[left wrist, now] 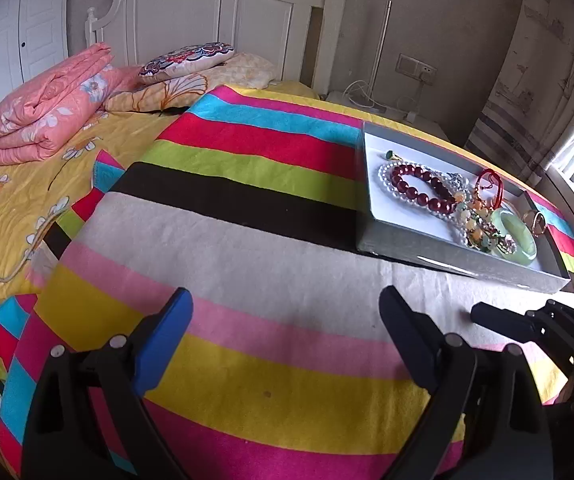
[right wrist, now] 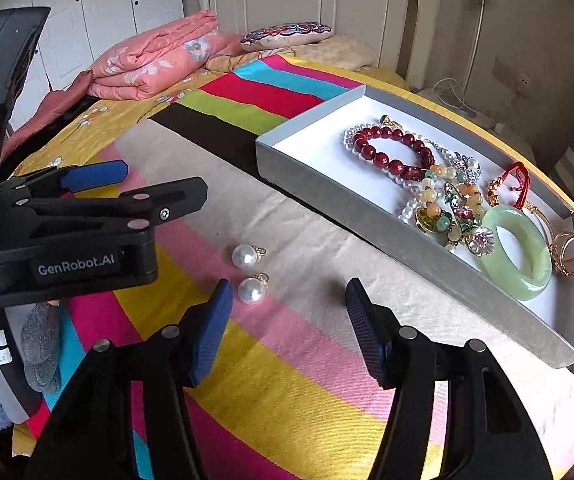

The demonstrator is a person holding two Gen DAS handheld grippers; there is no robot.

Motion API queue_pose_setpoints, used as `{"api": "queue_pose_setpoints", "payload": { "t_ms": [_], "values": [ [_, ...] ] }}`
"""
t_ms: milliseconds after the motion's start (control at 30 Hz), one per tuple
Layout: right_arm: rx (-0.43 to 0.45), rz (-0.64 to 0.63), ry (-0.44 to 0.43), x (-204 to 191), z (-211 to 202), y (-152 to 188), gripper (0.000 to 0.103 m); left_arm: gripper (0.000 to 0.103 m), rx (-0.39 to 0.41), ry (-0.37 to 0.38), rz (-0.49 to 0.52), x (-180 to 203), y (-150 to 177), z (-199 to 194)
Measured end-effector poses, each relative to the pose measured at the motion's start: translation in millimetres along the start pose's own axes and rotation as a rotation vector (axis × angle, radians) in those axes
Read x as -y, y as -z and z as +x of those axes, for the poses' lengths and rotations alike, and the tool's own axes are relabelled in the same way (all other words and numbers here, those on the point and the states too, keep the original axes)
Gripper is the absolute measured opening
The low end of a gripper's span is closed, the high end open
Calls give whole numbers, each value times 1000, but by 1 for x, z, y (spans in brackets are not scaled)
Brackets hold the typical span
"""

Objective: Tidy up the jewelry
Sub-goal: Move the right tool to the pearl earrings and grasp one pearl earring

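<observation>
Looks like most of the jewelry is already piled in the grey tray [right wrist: 367,220] on the bed, and two pearl earrings [right wrist: 249,273] are the stragglers, lying on the striped blanket [right wrist: 287,360] just ahead of the right gripper [right wrist: 287,320]. Its jaws sit apart, empty, and the left gripper [left wrist: 283,336] is spread wide, empty too. The gold hooks point toward the tray, so I'd close across one pearl.

Two round white pearl earrings [right wrist: 250,273] lie on the striped blanket [right wrist: 287,360]. One shallow grey box [right wrist: 407,248] holds one dark red bead bracelet [right wrist: 391,150] and one pale green jade bangle [right wrist: 517,252].
</observation>
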State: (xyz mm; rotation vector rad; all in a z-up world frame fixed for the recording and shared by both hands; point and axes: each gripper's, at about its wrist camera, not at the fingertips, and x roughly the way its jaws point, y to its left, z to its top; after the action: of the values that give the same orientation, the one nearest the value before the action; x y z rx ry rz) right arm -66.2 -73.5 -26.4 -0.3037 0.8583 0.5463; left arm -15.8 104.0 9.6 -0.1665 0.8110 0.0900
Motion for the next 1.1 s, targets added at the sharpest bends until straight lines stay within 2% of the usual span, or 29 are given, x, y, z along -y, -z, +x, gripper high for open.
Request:
{"api": "queue_pose_setpoints", "payload": {
  "t_ms": [33,133,167,200,333,500,867,1000,1100],
  "values": [
    [2,-4,2,-1,0,0,55,93,1,2,-1,0,0,0],
    [15,-31,-9,-6,-2,1,38,93,0,7,-4,0,1,0],
    [18,-37,-11,-7,-3,1,23,93,-1,8,-4,0,1,0],
    [19,-39,-5,-8,-3,1,15,93,-1,8,-4,0,1,0],
    [40,-11,-7,-4,-10,4,14,93,0,13,-6,-1,1,-1],
    [84,91,-43,15,-27,19,15,93,-3,14,-4,0,1,0],
    [110,238,10,62,-56,52,15,93,-9,25,5,2,1,1],
    [119,261,11,69,-60,57,15,93,-23,70,18,2,1,1],
    [121,259,14,70,-60,57,15,93,-28,140,31,1,2,-2]
  ]
}}
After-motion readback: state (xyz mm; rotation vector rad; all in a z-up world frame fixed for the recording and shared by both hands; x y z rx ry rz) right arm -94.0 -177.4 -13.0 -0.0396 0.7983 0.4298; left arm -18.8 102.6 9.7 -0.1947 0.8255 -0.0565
